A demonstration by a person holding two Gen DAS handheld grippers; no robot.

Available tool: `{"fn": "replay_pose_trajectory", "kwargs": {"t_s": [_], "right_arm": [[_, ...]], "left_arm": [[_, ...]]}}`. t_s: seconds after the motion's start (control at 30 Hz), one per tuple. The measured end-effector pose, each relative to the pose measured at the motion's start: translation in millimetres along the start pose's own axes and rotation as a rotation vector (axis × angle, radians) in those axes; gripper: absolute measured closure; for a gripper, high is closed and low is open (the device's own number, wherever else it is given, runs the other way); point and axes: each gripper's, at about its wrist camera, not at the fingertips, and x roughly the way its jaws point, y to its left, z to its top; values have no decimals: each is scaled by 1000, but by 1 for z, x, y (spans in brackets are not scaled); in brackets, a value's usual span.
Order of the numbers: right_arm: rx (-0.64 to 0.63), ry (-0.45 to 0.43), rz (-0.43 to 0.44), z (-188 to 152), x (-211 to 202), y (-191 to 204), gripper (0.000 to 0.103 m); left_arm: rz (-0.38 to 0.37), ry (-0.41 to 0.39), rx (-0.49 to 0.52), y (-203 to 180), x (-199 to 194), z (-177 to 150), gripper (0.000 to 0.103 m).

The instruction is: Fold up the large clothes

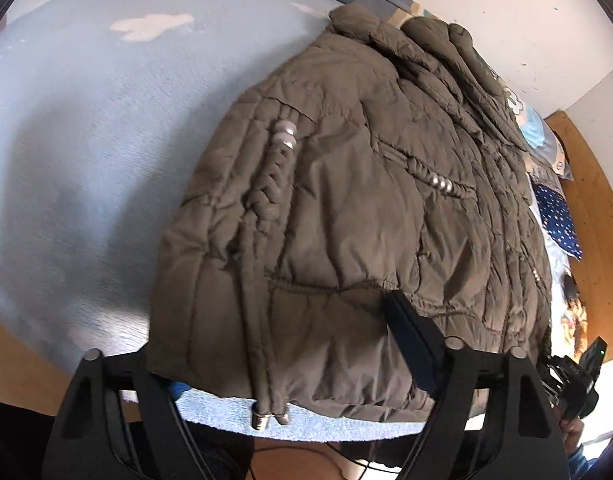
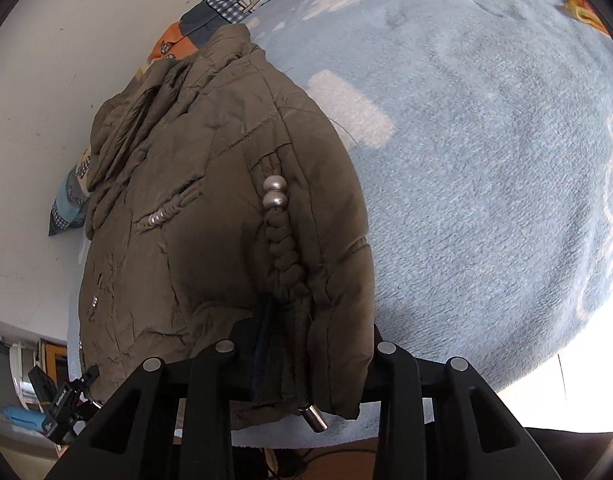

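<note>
I see my right gripper (image 2: 302,344) pinching the brown jacket (image 2: 210,216) hem at lower centre; my left gripper (image 1: 274,344) stands spread.

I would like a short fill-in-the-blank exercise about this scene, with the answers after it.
1. The padded jacket is ____ in colour.
2. It lies on a fleecy blanket that is light ____.
3. The right tool is closed on the jacket's lower ____.
4. Above the braided cord sit two silver ____.

Answers: brown; blue; hem; beads
</note>
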Motion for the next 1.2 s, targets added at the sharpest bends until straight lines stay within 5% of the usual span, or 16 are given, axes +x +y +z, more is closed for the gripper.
{"fn": "replay_pose_trajectory", "kwargs": {"t_s": [0.1,0.23,0.3,0.53,0.63,0.67,0.8,1.03,1.2], "right_arm": [[27,-5,11,0,0,-4,68],[-19,-29,7,1,-12,3,86],[-62,-61,1,0,-19,11,87],[16,-10,31,3,-5,-3,74],[48,7,56,5,-5,-9,77],[47,0,59,5,-7,-8,86],[-41,-84,78,1,-34,4,91],[-154,-205,141,-6,-80,30,92],[-216,-247,188,-18,-110,40,92]], "left_arm": [[21,-25,7,0,-3,-2,33],[30,-81,61,-4,-16,-6,50],[26,-106,84,-5,-22,-6,56],[26,-90,63,-2,-14,-4,53],[28,-99,76,-4,-14,-4,54],[30,-110,95,-7,-16,-5,58],[35,-191,201,-23,-34,-11,80],[42,-351,300,-39,-76,-21,85],[20,-386,315,-44,-99,-24,85]]}}
